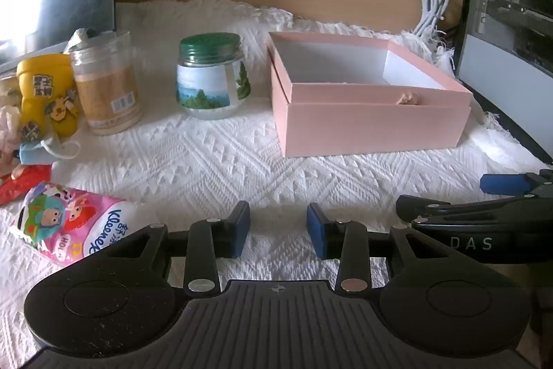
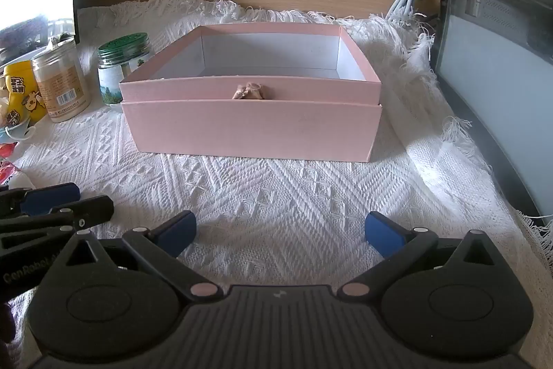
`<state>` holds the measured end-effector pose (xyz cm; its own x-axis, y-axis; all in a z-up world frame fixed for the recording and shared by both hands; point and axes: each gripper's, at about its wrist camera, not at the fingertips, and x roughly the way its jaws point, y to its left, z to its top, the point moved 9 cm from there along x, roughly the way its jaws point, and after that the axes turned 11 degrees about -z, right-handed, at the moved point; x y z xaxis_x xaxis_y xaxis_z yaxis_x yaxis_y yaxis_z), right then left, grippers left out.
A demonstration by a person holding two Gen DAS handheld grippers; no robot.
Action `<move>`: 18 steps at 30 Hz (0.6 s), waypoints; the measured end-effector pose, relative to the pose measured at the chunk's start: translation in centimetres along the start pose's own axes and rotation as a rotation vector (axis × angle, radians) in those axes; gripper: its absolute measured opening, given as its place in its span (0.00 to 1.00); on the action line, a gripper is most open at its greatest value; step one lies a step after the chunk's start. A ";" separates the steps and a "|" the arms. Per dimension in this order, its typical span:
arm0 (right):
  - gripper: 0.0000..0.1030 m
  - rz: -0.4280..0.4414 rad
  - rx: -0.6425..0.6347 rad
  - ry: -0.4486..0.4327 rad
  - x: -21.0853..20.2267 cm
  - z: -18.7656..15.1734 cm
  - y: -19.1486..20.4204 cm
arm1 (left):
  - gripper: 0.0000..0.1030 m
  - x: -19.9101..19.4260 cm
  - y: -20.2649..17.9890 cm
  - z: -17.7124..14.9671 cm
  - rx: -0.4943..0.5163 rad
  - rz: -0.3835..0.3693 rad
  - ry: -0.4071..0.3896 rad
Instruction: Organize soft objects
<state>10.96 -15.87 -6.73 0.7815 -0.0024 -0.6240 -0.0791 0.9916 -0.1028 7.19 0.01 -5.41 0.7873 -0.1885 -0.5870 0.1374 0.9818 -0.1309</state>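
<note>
Tabletop: white woven cloth [image 2: 276, 196] is covering it, pink box [image 2: 252, 130] sitting toward its far edge.
Left tongs [image 1: 278, 230]: I'm holding them partly apart, gripping nothing.
Right tongs [image 2: 280, 230]: I'm holding them wide apart, gripping nothing.

A white woven cloth [image 1: 214, 161] with fringed edges covers the bench. On it, in the left wrist view: a pink open box [image 1: 373, 123] at centre right, a green-lidded jar [image 1: 211, 78] mid-frame, a clear plastic jar [image 1: 107, 85] and yellow container [image 1: 48, 92] at left, a tissue pack [image 1: 72, 227] lower left.
</note>
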 end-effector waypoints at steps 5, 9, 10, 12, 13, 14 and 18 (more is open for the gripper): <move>1.00 -0.001 -0.001 0.000 0.0 0.0 0.0 | 0.39 0.0 0.0 0.0 -0.007 -0.005 -0.002; 1.00 -0.001 -0.001 0.000 0.0 0.0 0.0 | 0.39 0.0 0.0 0.0 -0.007 -0.006 -0.002; 1.00 -0.001 -0.001 0.000 0.0 0.0 0.0 | 0.39 0.0 0.1 0.0 -0.007 -0.006 -0.002; 1.00 -0.001 -0.001 0.000 0.0 0.0 0.0 | 0.39 0.1 0.1 0.0 -0.007 -0.006 -0.002; 1.00 -0.001 -0.001 0.000 0.0 0.0 0.0 | 0.39 0.1 0.2 0.0 -0.007 -0.005 -0.002; 1.00 -0.001 -0.001 0.000 0.0 0.0 0.0 | 0.39 0.1 0.2 -0.1 -0.006 -0.005 -0.002; 1.00 -0.001 -0.001 0.000 0.0 0.0 0.0 | 0.39 0.2 0.3 -0.1 -0.006 -0.005 -0.002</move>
<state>10.97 -15.90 -6.70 0.7815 -0.0035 -0.6239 -0.0791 0.9914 -0.1046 7.31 0.26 -5.65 0.7876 -0.1932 -0.5851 0.1377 0.9807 -0.1385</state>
